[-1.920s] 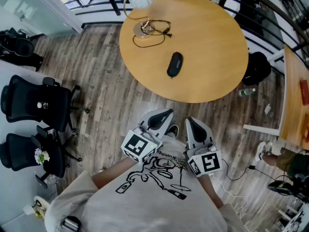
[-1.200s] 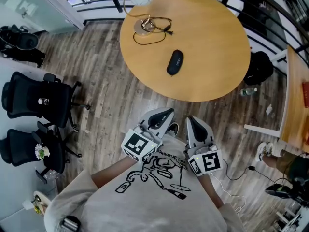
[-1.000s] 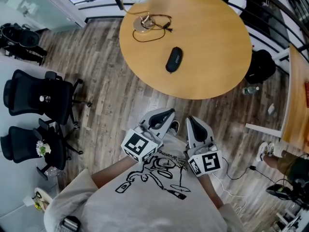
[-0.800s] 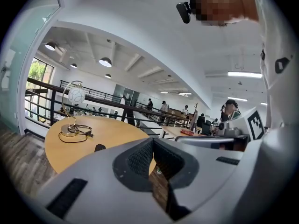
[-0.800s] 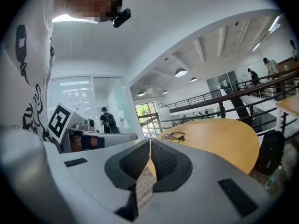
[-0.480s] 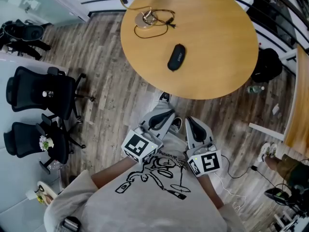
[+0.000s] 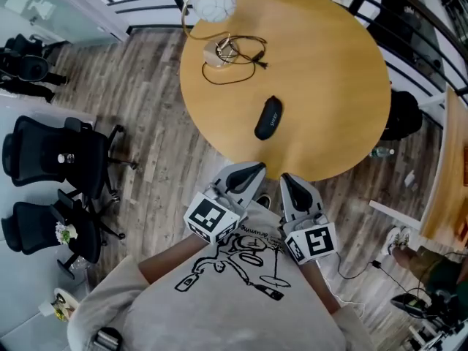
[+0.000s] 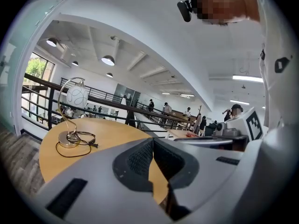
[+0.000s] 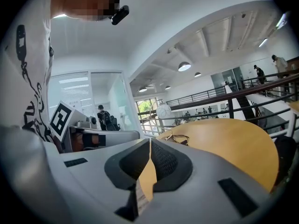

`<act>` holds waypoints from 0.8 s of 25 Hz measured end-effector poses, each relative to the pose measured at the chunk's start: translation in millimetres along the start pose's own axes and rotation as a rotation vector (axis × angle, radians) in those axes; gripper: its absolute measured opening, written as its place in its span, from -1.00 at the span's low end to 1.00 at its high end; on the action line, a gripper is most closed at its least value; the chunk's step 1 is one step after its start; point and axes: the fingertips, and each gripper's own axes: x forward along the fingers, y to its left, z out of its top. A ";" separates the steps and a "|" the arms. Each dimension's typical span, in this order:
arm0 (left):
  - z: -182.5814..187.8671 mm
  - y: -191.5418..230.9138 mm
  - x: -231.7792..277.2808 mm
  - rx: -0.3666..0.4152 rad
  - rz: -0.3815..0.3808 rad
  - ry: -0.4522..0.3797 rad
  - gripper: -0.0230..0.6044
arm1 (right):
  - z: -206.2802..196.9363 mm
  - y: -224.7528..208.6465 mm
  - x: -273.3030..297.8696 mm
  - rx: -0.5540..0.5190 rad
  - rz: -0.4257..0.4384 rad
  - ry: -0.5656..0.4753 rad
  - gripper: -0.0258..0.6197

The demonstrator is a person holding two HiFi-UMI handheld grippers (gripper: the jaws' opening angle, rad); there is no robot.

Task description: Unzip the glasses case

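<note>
A black zipped glasses case (image 7: 268, 117) lies near the middle of the round wooden table (image 7: 329, 64) in the head view. My left gripper (image 7: 250, 171) and right gripper (image 7: 287, 180) are held side by side close to my chest, just at the table's near edge, well short of the case. Both are shut with nothing between the jaws. In the left gripper view the shut left gripper (image 8: 152, 141) looks across the table top (image 8: 103, 129); the right gripper (image 9: 150, 143) sees the table (image 9: 233, 134) ahead. The case is hidden behind the jaws in both gripper views.
A globe lamp (image 7: 213, 4) on a round base with a coiled black cable (image 7: 234, 50) stands at the table's far left. Black office chairs (image 7: 55, 159) sit at the left on the wood floor. A second wooden table (image 7: 446, 159) lies to the right, with a black bag (image 7: 401, 115) between.
The round table and case have come nearer to both grippers in the head view; the grippers now reach the table's near edge. Both stay shut.
</note>
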 end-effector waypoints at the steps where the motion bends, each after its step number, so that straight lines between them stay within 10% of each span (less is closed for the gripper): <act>1: 5.8 10.9 3.6 -0.002 -0.001 -0.004 -0.89 | 5.9 -2.7 10.5 -0.005 -0.003 -0.002 -0.84; 20: 27.0 95.0 52.6 -0.022 -0.091 0.069 -0.89 | 28.3 -47.0 95.9 0.010 -0.112 0.032 -0.84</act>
